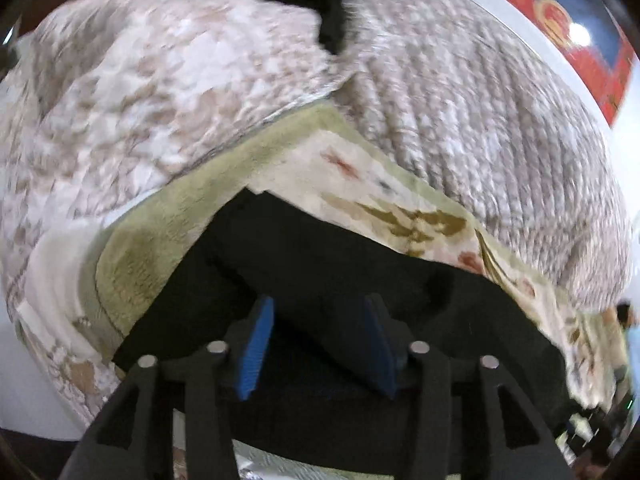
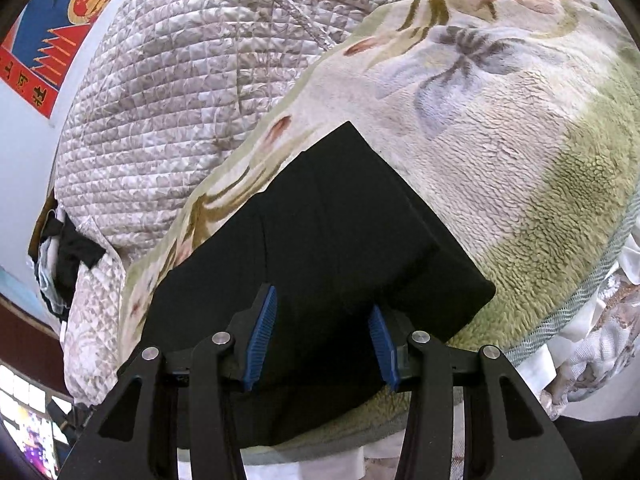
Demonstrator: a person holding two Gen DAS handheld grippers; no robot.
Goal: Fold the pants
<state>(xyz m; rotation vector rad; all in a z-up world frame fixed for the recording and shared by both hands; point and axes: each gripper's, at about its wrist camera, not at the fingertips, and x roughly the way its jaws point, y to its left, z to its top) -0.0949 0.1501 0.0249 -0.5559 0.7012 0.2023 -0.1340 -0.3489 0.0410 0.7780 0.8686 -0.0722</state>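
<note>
Bedding scene: fleece blanket (image 2: 500,160) over a quilt (image 2: 168,92). Black pants (image 2: 328,216) lie on it, folded, corner toward 12 o'clock. Left gripper (image 1: 320,344) and right gripper (image 2: 322,336) hover above, fingers apart, gripping nothing. Likely between folds; next move calls for pinching the near edge.

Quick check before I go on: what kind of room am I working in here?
Most likely a bedroom in a home. The black pants lie on a fleecy floral blanket spread over a quilted bedspread, and a red and blue poster hangs on the wall behind.
</note>
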